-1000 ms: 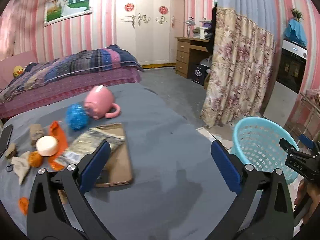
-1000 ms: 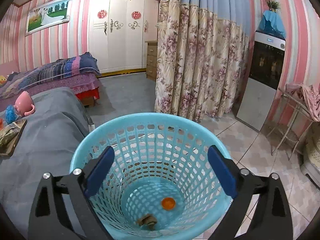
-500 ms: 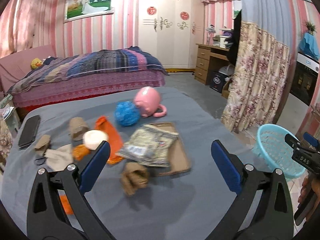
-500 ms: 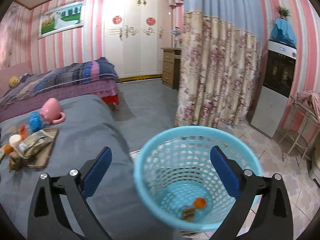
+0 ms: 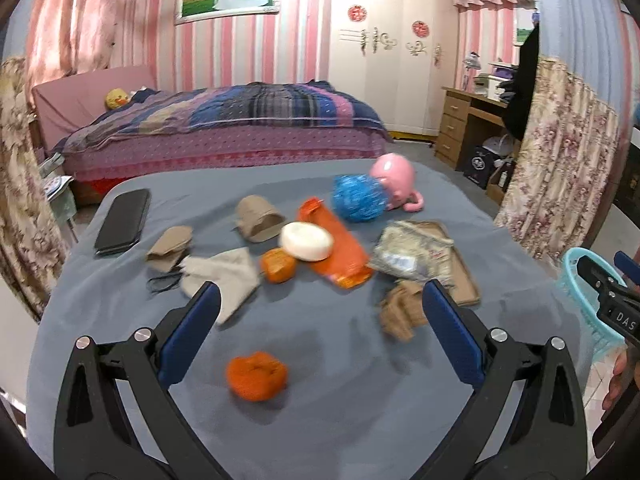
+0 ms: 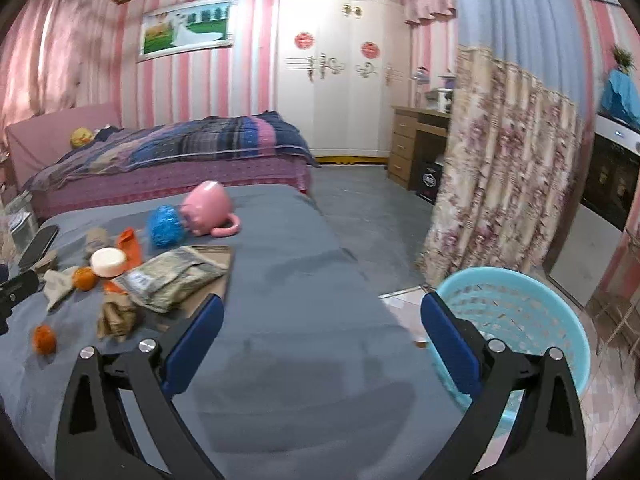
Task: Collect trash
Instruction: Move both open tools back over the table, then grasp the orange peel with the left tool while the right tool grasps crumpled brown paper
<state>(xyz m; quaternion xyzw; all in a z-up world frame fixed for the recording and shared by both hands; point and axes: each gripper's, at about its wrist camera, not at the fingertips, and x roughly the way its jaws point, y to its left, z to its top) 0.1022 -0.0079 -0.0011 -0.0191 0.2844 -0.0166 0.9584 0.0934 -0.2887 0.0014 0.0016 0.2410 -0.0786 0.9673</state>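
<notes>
left gripper (image 5: 320,316) swung over trash | right gripper (image 6: 320,320) left basket (image 6: 516,316)

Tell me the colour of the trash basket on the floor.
Light blue basket, clearest in the right wrist view.

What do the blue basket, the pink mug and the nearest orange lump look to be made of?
Basket: likely moulded plastic, matte light blue, with an open lattice wall. Mug: probably glazed ceramic, going by its smooth, glossy pink surface. Orange lump: wrinkled and dull, perhaps fruit peel or crumpled paper; too blurred to tell.
</notes>
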